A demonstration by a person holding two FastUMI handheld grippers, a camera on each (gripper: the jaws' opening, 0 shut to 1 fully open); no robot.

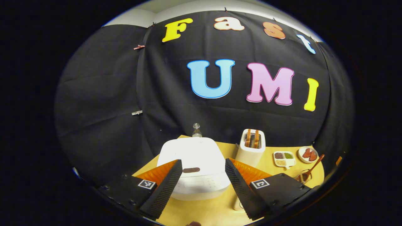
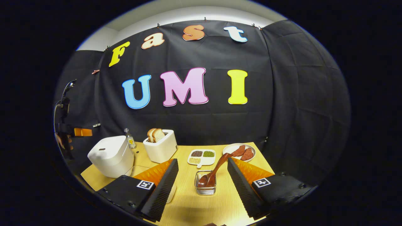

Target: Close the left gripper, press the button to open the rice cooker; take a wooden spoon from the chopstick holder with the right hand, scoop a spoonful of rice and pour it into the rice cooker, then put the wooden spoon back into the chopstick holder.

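Two tongs, both sitting wide apart and gripping nothing. Left tongs [image 1: 203,183] are hovering just in front of the white rice cooker [image 1: 196,166], fingers flanking it without touching; lid is down, dark button [image 1: 191,170] showing on the front edge. Right tongs [image 2: 202,185] are hanging above the table [image 2: 201,207], framing the clear chopstick holder [image 2: 205,185] between the fingers, not touching it. Wooden spoon [image 2: 216,171] is standing in the holder, bowl down, handle leaning up and to the right. Behind the holder, a white divided tray of grains [image 2: 202,156] and a plate [image 2: 240,151] with reddish pieces are sitting. A white toaster [image 2: 160,145] with bread is standing right of the cooker, a small bottle [image 2: 129,138] between them at the back.
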